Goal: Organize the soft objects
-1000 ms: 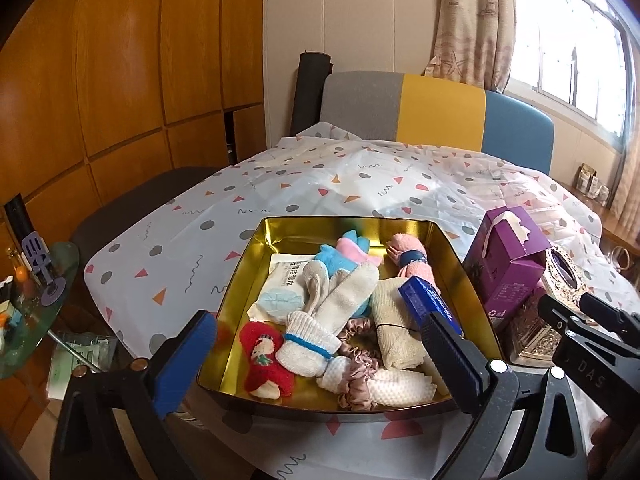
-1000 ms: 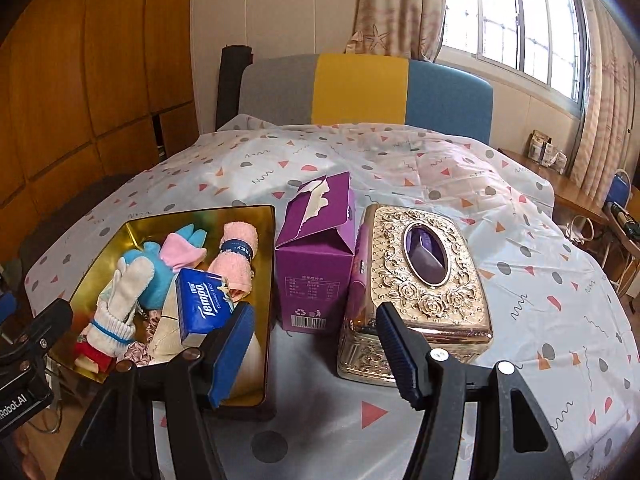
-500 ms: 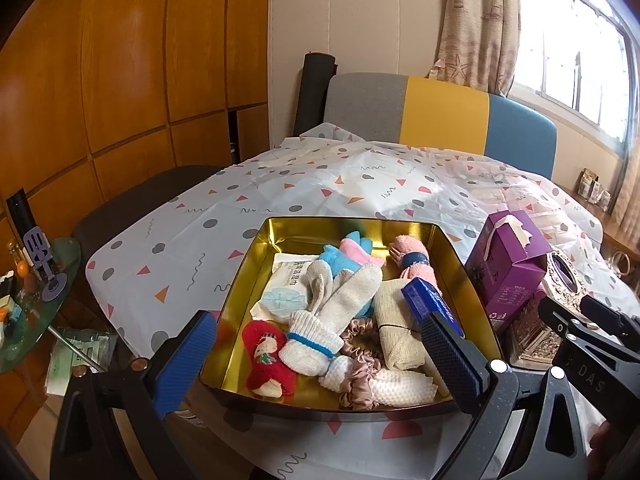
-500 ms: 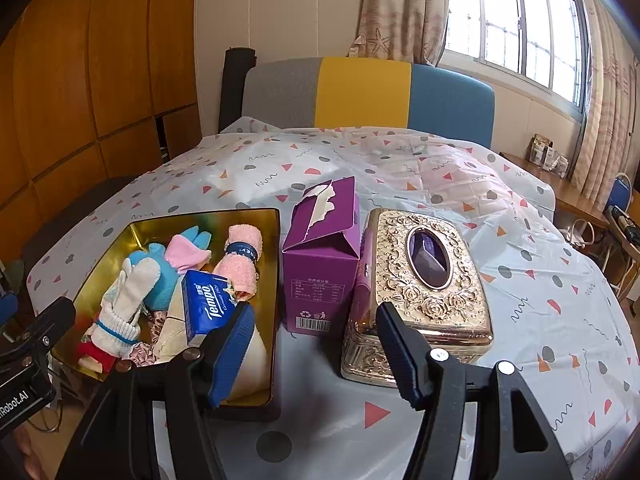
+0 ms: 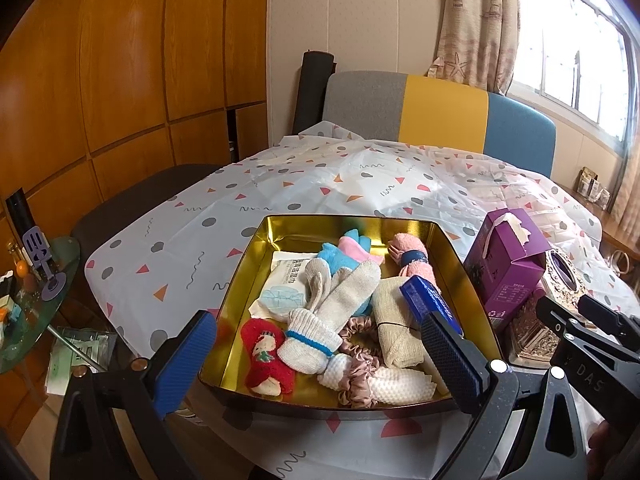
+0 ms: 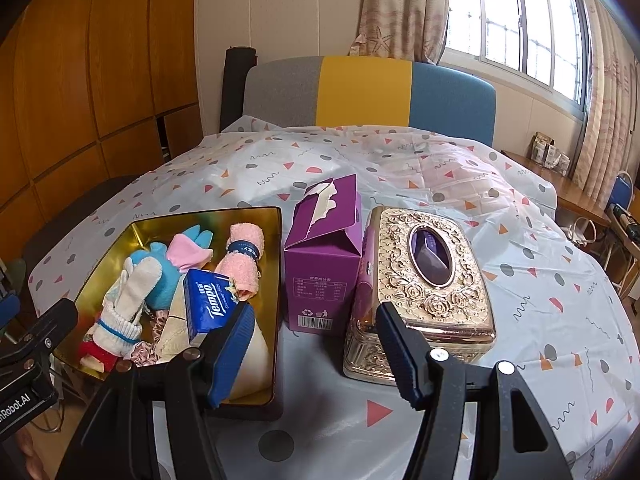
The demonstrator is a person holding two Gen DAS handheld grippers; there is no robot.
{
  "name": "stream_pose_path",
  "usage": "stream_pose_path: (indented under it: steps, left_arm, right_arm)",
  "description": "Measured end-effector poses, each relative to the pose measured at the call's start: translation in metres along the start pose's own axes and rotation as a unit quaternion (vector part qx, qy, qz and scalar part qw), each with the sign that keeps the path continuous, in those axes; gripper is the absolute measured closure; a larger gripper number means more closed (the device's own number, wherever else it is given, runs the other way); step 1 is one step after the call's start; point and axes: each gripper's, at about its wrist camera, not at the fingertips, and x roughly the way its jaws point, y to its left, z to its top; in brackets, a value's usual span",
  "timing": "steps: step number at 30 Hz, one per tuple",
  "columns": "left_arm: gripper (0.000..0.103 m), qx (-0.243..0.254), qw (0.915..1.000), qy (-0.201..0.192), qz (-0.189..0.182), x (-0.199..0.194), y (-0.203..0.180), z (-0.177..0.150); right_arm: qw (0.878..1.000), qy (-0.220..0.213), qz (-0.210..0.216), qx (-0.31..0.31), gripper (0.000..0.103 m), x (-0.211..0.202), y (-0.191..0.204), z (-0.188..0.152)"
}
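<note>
Gold tin (image 5: 452,248), centre of left view, on spotted cloth (image 5: 304,184). Contents heaped: cream mitten (image 5: 340,296), blue-pink glove (image 5: 340,256), red sock (image 5: 266,356), rolled pink towel (image 5: 412,260), mauve scrunchie (image 5: 360,360), blue Tempo pack (image 6: 210,304). Purple carton (image 6: 324,264), gilt box (image 6: 432,276) to right. Left gripper (image 5: 320,360) wide apart, empty; right gripper (image 6: 316,344) likewise.

This is a lived-in room of a home. A bench (image 6: 400,168) under a confetti-patterned plastic cover stands before a grey, yellow and blue upholstered seat back (image 6: 368,92), with wood-panelled cabinets (image 5: 120,80) on one side. A curtained window (image 6: 516,20), an ornate gold tissue box (image 6: 428,280) and a cluttered glass side table (image 5: 36,300) add to it.
</note>
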Motion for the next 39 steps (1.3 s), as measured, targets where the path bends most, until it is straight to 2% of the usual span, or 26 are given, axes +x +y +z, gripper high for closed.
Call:
stream_pose_path:
  steps: [39]
  left_arm:
    - [0.000, 0.003, 1.0000, 0.009, 0.001, 0.0054, -0.0012, 0.0015]
  right_arm:
    - [1.000, 0.006, 0.006, -0.002, 0.039, 0.0040, 0.0030, -0.0009]
